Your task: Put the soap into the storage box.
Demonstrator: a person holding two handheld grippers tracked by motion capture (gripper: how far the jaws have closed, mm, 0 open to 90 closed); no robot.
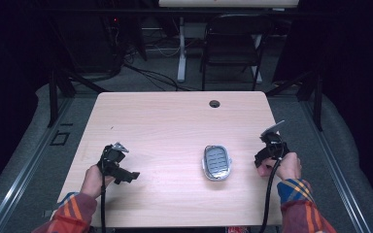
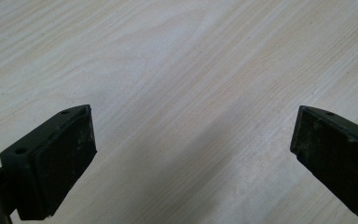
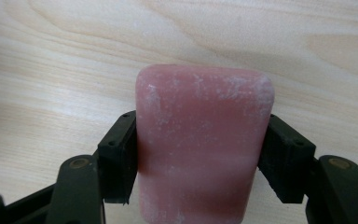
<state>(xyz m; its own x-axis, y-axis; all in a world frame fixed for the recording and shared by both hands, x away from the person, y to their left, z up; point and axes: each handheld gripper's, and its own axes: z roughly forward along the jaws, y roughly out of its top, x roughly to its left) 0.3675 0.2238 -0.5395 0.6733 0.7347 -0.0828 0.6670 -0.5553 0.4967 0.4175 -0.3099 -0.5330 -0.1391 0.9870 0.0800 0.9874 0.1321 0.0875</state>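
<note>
A: Start at the left. What is the left gripper (image 1: 126,174) doing?

B: It hangs over the bare wooden table (image 1: 175,121) near the front left edge. In the left gripper view its jaws stand wide apart, nothing but wood grain between them.

A: And the middle of the table?

B: A small silvery tray (image 1: 217,162) with rounded corners, likely a soap dish, lies right of centre. Its floor looks ribbed or slotted. I can see nothing lying in it, though the high view is coarse.

A: Any brand or writing on it?

B: None that can be read.

A: The right side?

B: The right gripper (image 1: 267,158) sits near the right edge, well apart from the tray. In the right gripper view its jaws press against both sides of a pink bar of soap (image 3: 204,140), dusted with whitish marks and held over the wood. No stamp or lettering is legible on the bar.

A: Anything beyond?

B: A round cable hole (image 1: 214,103) near the far edge, and a dark folding chair (image 1: 233,43) behind.
</note>
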